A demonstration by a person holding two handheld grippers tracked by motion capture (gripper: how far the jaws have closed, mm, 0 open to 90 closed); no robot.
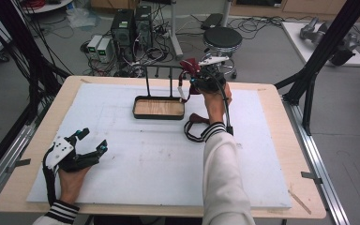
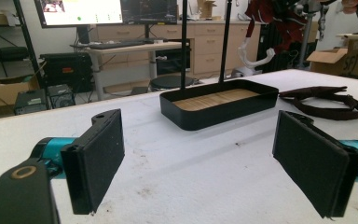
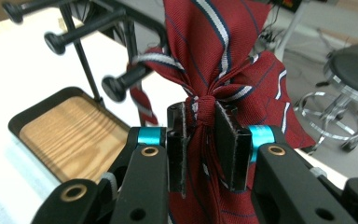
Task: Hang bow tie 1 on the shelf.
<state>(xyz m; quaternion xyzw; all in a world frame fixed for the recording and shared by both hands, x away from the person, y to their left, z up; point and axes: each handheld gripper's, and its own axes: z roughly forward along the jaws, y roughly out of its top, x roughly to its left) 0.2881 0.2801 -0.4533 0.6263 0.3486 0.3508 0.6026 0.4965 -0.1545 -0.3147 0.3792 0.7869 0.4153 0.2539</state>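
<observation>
The right gripper [image 1: 196, 75] holds a red tie [image 1: 190, 65] beside the rack [image 1: 161, 75].

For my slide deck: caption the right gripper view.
Right gripper shut on a red striped tie beside the black peg rack and its wood-lined tray.

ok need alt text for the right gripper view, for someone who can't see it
The right gripper is shut on a bunched red striped tie, its two black pads squeezing the fabric just below a knot-like gather. Behind and to the left stands a black rack with knobbed pegs, rising from a black tray with a wooden floor on the white table.
</observation>
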